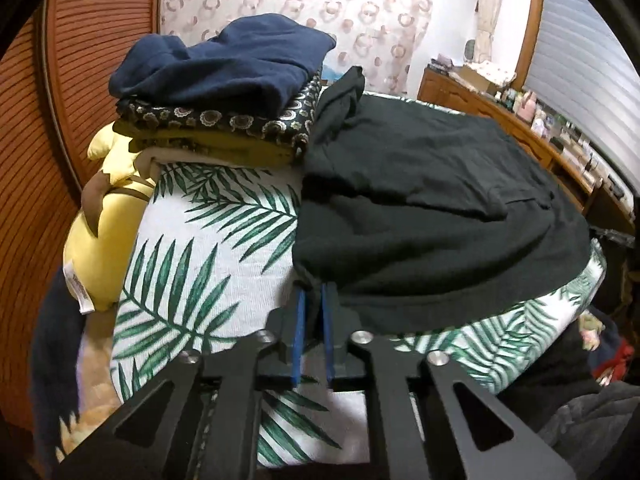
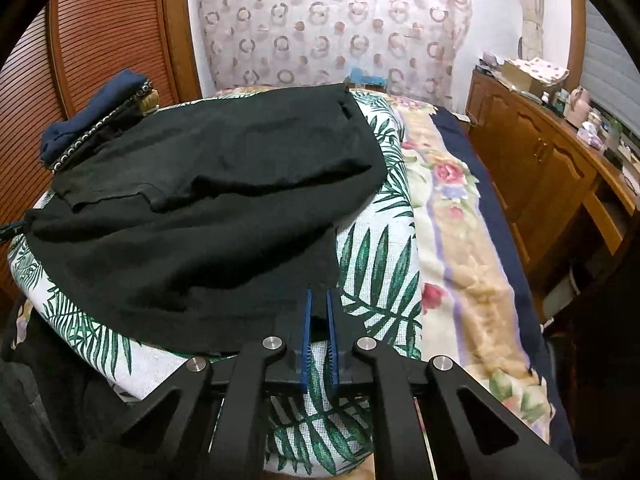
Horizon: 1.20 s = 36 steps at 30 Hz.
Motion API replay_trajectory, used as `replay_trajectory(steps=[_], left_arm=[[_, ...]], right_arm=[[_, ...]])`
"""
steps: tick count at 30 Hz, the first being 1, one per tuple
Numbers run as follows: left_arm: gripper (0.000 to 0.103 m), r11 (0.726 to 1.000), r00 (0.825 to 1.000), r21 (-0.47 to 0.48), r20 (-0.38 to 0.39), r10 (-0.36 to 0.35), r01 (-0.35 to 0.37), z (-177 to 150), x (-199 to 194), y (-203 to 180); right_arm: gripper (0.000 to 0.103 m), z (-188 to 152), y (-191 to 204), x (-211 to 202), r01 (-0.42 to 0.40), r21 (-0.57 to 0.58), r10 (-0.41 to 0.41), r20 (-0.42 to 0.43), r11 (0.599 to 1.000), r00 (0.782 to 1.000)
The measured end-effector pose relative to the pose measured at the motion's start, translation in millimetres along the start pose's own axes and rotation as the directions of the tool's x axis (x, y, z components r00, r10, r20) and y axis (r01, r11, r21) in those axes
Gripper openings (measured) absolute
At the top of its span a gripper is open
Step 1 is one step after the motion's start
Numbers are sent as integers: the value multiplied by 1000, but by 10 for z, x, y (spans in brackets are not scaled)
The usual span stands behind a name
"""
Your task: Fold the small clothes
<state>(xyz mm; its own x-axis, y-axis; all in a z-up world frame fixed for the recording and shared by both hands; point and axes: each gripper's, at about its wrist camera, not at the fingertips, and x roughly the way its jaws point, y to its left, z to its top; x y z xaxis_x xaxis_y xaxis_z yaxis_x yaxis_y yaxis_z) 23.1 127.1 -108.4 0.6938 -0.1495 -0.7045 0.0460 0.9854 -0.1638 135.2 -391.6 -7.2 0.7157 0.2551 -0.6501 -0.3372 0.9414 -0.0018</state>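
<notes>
A black garment (image 1: pixel 440 200) lies spread on the leaf-print bed cover (image 1: pixel 208 248), with one layer folded over its far half. My left gripper (image 1: pixel 314 288) is shut on the garment's near left corner, blue pads close together with the hem at their tips. In the right wrist view the same black garment (image 2: pixel 200 220) fills the left half, and my right gripper (image 2: pixel 319 294) is shut on its near right corner, with black cloth showing between the pads.
A stack of folded clothes (image 1: pixel 224 92), navy on top of a floral piece, sits at the far left, touching the garment. A yellow plush toy (image 1: pixel 104 232) lies left of the cover. A floral blanket (image 2: pixel 460 240) and a wooden dresser (image 2: pixel 540 168) are on the right.
</notes>
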Motion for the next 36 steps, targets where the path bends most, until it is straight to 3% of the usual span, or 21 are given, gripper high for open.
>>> replay_trajectory(steps=[6,11,19,22,23,25,29,31,34,36], left_arm=[[5,1000,997,2,69,-25,24,27,-392,-19],[4,998,996,21,78,-54,52,43,-646,-114],[4,998,999,60,35,31,-33,-67,-721,-161],[5,999,999,43,39,15,-17,-66,-634,-134],[9,999,999,42,45,18,-20,-50,-617,-137],[36,999,998,48,65,23,-26,-12,-591,-166],[60,999,995,41,93,-23,19,123,-476,-223],[63,999,994,36,106,-16,12,199,-396,-247],[63,1000,996,14,93,0,-1,335,-206,-263],[63,1000,997,-3,76,-2,2,414,-70,-258]], right_arm=[[5,-53,-71,-187,18,17,-19,64,1000,998],[5,-58,-74,-562,25,26,-28,121,999,992],[5,-231,-57,-686,43,31,-45,72,999,996],[5,-265,-76,-615,43,59,-46,41,997,998],[5,-264,-81,-608,37,71,-40,43,997,998],[5,-235,-75,-623,35,82,-39,54,996,998],[11,-148,-42,-698,32,77,-39,95,997,995],[17,-128,-34,-686,31,79,-39,111,996,993],[45,-84,-6,-624,22,85,-33,136,996,990],[50,-60,30,-566,16,89,-30,153,996,988]])
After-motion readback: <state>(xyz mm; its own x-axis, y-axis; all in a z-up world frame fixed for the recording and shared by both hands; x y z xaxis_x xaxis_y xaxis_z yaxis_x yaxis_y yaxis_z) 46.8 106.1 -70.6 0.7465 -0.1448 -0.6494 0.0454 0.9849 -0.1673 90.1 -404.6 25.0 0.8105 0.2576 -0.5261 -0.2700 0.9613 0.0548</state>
